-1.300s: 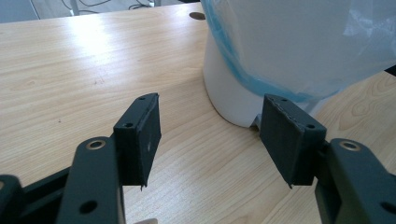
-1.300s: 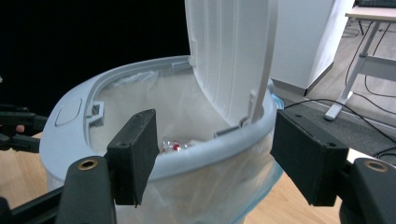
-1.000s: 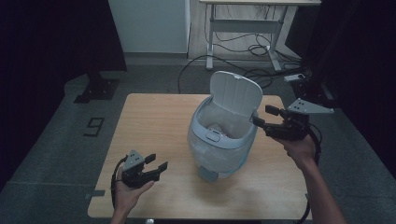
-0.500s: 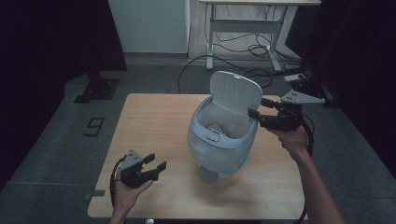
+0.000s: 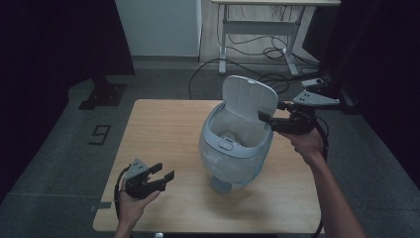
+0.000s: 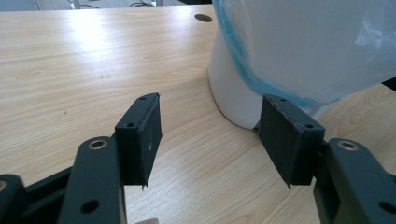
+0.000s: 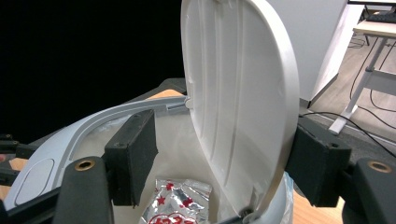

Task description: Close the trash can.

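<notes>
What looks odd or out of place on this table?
Nothing is spilled or damaged. The white bin stands on the table with its lid raised, a silver wrapper inside and its bag hanging over the outside, which looks untidy.

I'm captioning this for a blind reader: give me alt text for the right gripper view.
A white bin's raised lid stands between the right gripper's open black jaws. Below, a silver packet with red stars lies inside the bin.

The right gripper point(image 5: 270, 120) has edged around the raised lid point(image 5: 249, 100).

left gripper point(image 5: 166, 173): jaws apart, empty | right gripper point(image 5: 270, 119): jaws apart
</notes>
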`<move>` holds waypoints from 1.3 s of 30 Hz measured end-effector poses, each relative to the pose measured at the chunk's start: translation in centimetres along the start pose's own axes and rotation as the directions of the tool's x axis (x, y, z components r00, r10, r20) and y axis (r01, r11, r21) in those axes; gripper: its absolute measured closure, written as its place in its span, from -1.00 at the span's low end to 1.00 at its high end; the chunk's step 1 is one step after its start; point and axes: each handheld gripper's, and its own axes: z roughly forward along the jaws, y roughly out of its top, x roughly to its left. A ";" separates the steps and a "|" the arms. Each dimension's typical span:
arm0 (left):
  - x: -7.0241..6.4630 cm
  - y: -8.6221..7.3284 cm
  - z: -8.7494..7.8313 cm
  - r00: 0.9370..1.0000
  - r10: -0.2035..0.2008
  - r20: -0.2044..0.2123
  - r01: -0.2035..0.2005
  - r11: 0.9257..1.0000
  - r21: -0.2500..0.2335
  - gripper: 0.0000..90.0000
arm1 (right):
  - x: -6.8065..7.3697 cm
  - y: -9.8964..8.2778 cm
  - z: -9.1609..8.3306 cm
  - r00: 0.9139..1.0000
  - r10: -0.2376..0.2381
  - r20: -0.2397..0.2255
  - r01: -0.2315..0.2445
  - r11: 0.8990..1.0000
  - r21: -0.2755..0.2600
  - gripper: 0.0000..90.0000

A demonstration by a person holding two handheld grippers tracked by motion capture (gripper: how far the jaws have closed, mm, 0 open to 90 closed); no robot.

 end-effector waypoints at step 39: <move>0.3 -0.7 0.1 1.000 -0.021 -0.004 0.021 1.000 0.021 -0.12 | 6.6 -2.3 2.6 0.999 -0.040 -0.007 0.041 0.985 0.167 -0.49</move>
